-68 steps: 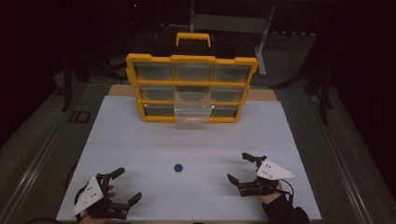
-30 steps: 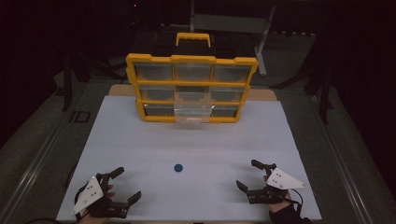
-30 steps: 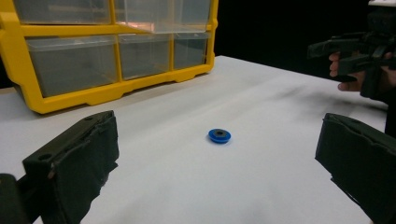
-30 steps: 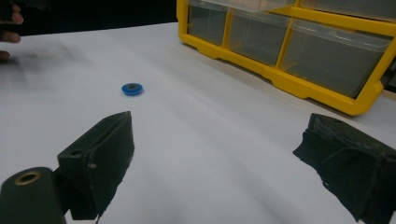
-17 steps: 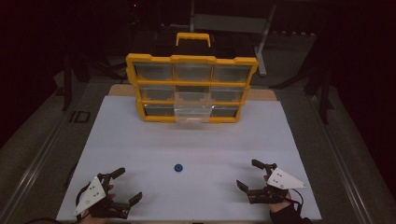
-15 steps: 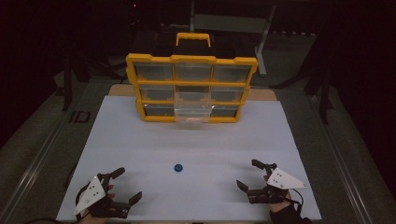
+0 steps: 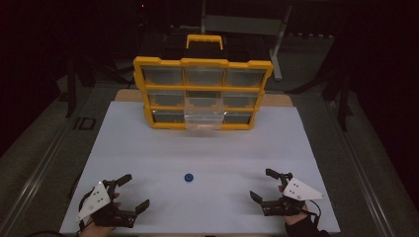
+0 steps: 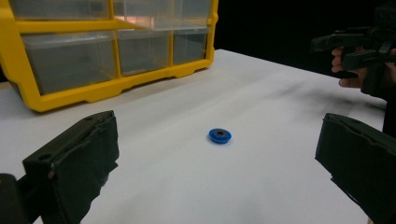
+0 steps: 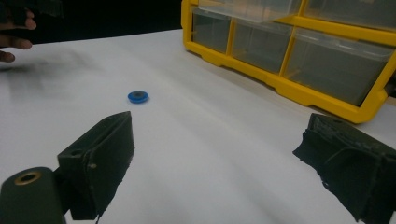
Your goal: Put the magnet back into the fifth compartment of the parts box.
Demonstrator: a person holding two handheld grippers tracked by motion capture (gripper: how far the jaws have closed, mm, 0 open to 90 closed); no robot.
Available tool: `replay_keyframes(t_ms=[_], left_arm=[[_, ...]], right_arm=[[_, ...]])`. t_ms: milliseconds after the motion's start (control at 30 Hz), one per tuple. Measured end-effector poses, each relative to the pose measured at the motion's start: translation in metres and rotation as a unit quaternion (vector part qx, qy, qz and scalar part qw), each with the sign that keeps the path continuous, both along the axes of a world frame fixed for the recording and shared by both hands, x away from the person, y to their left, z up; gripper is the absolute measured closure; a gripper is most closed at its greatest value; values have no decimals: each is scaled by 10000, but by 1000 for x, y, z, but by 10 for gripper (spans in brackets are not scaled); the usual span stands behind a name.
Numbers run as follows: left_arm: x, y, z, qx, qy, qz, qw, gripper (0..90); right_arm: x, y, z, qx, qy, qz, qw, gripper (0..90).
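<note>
A small blue ring-shaped disc [image 7: 188, 177] lies flat on the white table, also seen in the left gripper view [image 8: 220, 135] and the right gripper view [image 9: 138, 96]. My left gripper [image 7: 132, 193] rests at the near left corner, open and empty, with the disc ahead of its jaws. At the near right, my right gripper [image 7: 264, 184] is open with nothing between its jaws. A yellow drawer organiser [image 7: 203, 92] with clear drawers stands at the back centre; its bottom middle drawer [image 7: 203, 120] is pulled out a little.
The white table [image 7: 207, 148] drops off at its front edge just below both grippers. Dark floor and metal frame legs surround it. In the left gripper view the other hand and its gripper [image 8: 359, 44] are at the far right.
My right gripper has moved right and slightly nearer the front edge since the earliest frame. The left gripper and the disc have stayed put.
</note>
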State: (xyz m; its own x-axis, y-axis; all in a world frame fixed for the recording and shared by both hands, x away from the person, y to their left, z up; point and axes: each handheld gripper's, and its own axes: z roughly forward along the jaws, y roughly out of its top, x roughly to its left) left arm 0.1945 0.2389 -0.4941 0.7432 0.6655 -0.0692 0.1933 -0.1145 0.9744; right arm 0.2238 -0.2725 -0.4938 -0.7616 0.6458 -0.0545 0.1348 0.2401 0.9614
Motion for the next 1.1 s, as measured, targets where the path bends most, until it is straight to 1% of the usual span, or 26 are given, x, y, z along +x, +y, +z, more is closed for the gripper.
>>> replay_keyframes(t_ms=[67, 100, 167, 233, 333, 367, 467, 533, 800, 967, 1100], left_arm=[[2, 2, 5, -112, 25, -43, 9999, 0], [3, 4, 8, -117, 61, -66, 9999, 0], [5, 5, 14, -110, 79, -105, 9999, 0], [7, 6, 19, -51, 44, -148, 9999, 0], [10, 5, 28, -76, 51, -300, 9995, 0], [11, 4, 31, -33, 41, -359, 9993, 0], [15, 1, 38, 105, 116, -573, 9982, 0], [17, -1, 42, 99, 113, -680, 9976, 0], [31, -12, 61, 202, -9, -906, 9957, 0], [40, -20, 71, 161, -65, -1114, 9936, 0], [47, -28, 72, 162, -15, -1271, 9918, 0]], right_arm=[[0, 0, 1, 6, -1, -5, 10000, 93], [0, 0, 0, 2, 0, -8, 10000, 93], [0, 0, 0, -15, -8, -14, 10000, 93], [0, 0, 0, -24, -12, -6, 10000, 93], [1, 0, 0, -4, -13, -17, 10000, 93], [1, 0, 0, -1, -15, -14, 10000, 93], [1, 1, 0, -5, -26, 1, 10000, 93], [1, 1, 1, 11, -31, 22, 10000, 93], [0, 1, 2, 48, -31, 32, 10000, 93], [1, 1, 2, 55, -28, 33, 10000, 93], [1, 1, 3, 57, -50, 38, 10000, 93]])
